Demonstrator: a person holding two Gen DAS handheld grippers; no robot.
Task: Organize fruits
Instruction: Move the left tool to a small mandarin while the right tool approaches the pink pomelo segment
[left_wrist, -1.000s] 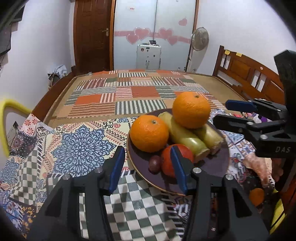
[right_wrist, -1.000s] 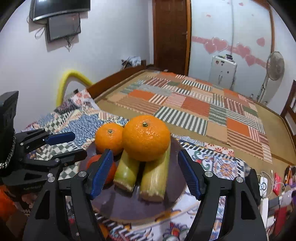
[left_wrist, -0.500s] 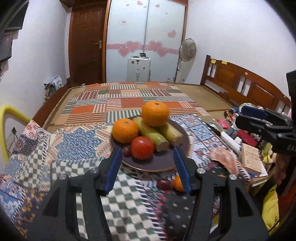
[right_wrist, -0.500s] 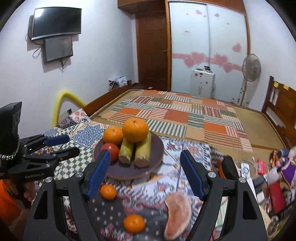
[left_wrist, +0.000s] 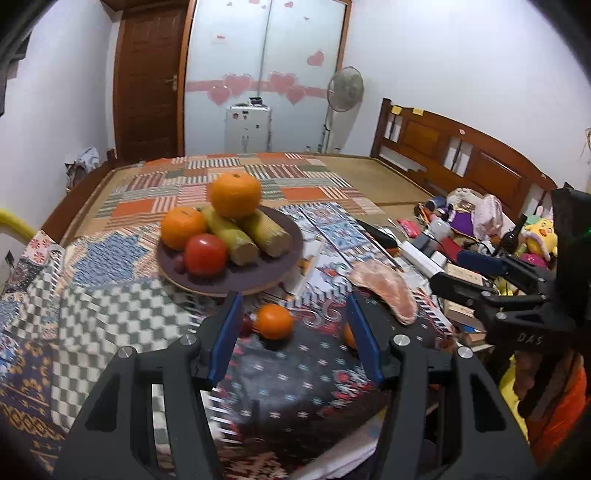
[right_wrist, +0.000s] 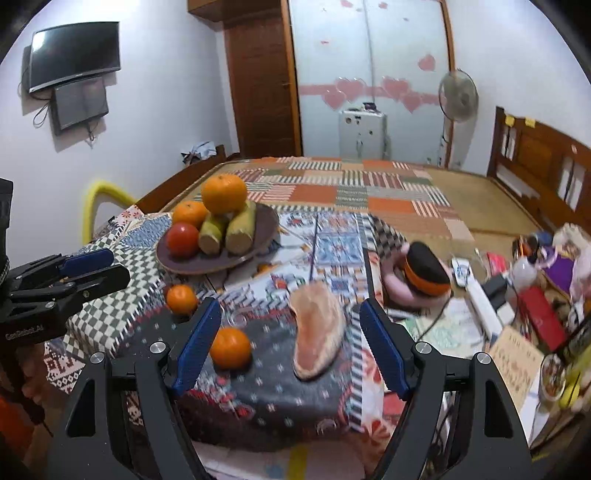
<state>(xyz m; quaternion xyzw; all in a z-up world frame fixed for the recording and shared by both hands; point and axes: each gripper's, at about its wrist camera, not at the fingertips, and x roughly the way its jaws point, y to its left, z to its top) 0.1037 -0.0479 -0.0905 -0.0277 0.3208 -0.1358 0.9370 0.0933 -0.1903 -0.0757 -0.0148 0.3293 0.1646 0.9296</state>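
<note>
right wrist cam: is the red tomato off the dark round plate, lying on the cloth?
No, the red tomato sits on the dark round plate, beside the oranges and yellow-green cane pieces.

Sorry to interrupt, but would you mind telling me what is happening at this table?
A person holds two grippers over a patterned cloth, sorting fruit. The left gripper and right gripper are both open and empty. The plate already holds oranges, a tomato and cane pieces. Two small oranges lie loose on the cloth.
</note>
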